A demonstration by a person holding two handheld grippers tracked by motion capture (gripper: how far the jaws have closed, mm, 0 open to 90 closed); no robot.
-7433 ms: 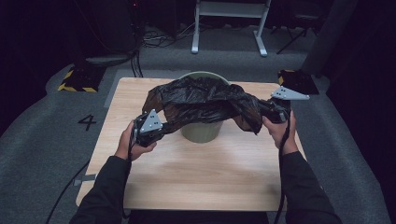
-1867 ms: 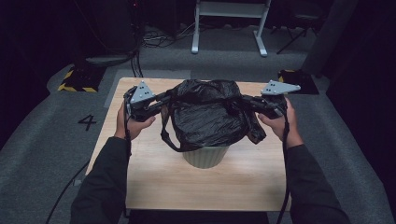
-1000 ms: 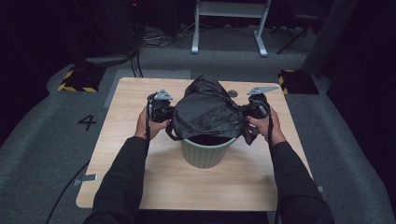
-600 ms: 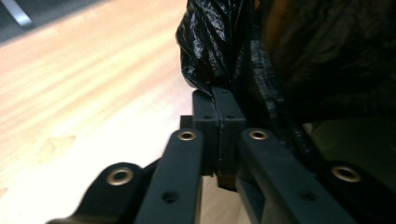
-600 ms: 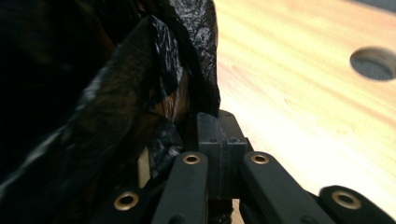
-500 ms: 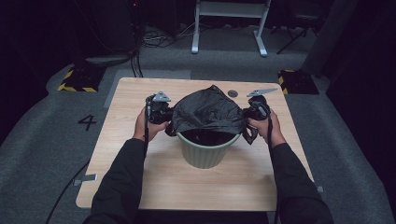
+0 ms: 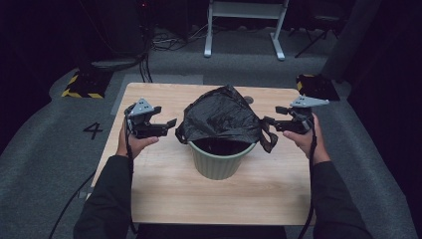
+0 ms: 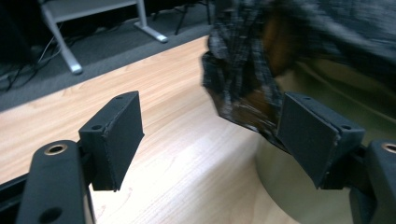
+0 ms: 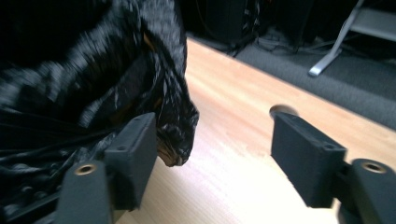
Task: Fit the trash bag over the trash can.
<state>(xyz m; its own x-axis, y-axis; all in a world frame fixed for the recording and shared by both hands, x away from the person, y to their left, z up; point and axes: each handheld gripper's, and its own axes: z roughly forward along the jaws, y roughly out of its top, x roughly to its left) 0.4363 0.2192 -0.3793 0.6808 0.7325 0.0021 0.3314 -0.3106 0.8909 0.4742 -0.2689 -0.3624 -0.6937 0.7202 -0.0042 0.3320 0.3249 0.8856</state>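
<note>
A pale green bin (image 7: 219,162) stands mid-table with a black plastic bag (image 7: 221,117) draped over its rim and bunched up at the back. My left gripper (image 7: 171,123) hovers left of the bag and points at it. Its jaws have just been opening and stand open, with the bag's (image 8: 243,60) loose edge just beyond them beside the bin (image 8: 299,186). My right gripper (image 7: 267,121) hovers right of the bag. Its jaws have also just been opening and stand open (image 9: 217,158). A corner of the bag (image 9: 93,93) hangs beside one pad (image 9: 133,154), unpressed.
The light wooden table (image 7: 164,194) has bare room in front of the bin and at both sides. A small dark round thing (image 7: 249,100) lies behind the bag. Dark floor, cables and a white stand (image 7: 244,25) lie beyond the far edge.
Both grippers have let go of the bag and drawn outward, away from the bin, with jaws now apart. The bag has settled over the bin's rim.
</note>
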